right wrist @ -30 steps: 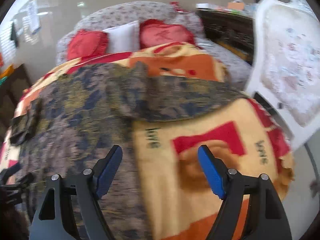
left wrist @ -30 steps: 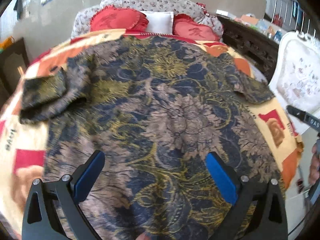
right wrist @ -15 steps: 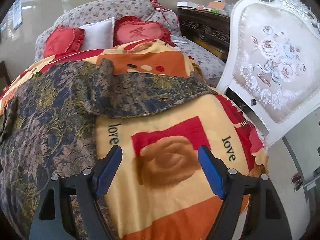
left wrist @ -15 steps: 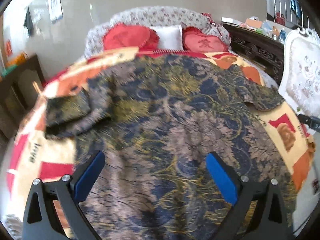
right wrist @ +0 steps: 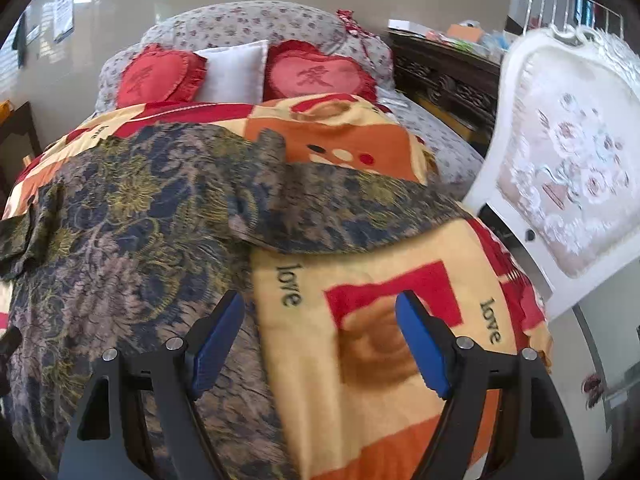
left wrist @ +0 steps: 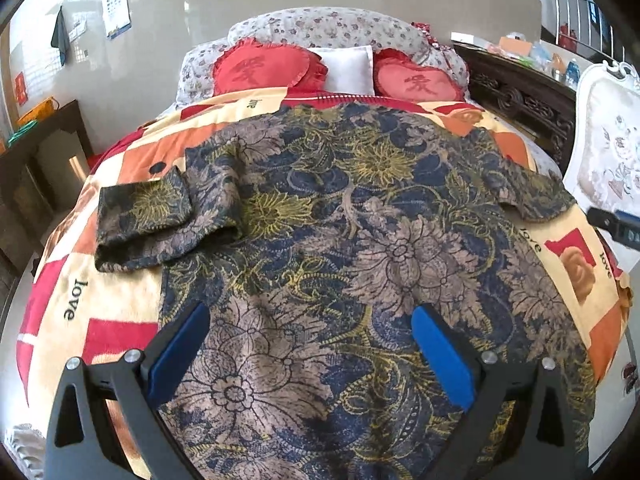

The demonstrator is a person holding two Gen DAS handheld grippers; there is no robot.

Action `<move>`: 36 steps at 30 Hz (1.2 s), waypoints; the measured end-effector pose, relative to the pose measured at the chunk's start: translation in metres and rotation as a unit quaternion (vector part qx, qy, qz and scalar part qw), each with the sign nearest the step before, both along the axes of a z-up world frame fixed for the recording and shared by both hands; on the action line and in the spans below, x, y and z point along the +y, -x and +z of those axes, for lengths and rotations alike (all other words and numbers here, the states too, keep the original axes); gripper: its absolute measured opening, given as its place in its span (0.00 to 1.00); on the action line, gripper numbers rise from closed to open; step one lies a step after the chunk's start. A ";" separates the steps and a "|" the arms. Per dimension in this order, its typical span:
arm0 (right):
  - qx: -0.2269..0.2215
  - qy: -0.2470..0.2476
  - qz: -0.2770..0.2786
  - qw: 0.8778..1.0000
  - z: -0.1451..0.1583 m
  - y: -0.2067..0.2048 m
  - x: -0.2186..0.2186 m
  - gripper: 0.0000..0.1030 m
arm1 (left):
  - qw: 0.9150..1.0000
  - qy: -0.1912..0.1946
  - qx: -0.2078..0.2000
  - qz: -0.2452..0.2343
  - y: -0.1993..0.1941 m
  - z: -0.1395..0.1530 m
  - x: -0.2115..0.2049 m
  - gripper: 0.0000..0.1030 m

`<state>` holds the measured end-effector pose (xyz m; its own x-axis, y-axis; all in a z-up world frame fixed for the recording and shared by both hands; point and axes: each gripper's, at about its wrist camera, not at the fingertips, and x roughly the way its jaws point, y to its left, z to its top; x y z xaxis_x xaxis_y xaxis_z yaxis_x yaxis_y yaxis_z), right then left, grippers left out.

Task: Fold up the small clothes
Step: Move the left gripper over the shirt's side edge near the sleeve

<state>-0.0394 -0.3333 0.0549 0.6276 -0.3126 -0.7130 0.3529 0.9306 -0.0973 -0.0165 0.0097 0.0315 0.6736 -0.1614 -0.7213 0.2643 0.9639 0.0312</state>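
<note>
Across the blanket (left wrist: pixel 92 320) on the bed, the floral shirt (left wrist: pixel 340 240) lies spread flat, its left sleeve (left wrist: pixel 144 216) already doubled inward. Both claws hang empty with jaws wide: left claw (left wrist: pixel 308 344) over the shirt's hem, right claw (right wrist: pixel 320 340) beside the right sleeve (right wrist: pixel 340 208). Grip that sleeve's cuff edge and fold inward squarely

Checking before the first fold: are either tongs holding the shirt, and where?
Nothing is held. Left tongs and right tongs are open above the shirt.
</note>
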 end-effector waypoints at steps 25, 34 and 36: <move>-0.009 -0.027 0.095 0.995 -0.013 -0.054 0.078 0.51 | 0.996 -0.008 0.030 0.080 -0.025 -0.024 0.047 1.00; -0.006 -0.031 0.109 0.993 -0.063 -0.066 0.081 0.51 | 0.995 -0.012 0.031 0.096 -0.083 -0.005 0.077 1.00; 0.012 -0.035 0.109 0.993 -0.078 -0.072 0.080 0.51 | 0.994 -0.034 0.025 0.105 -0.105 -0.003 0.085 1.00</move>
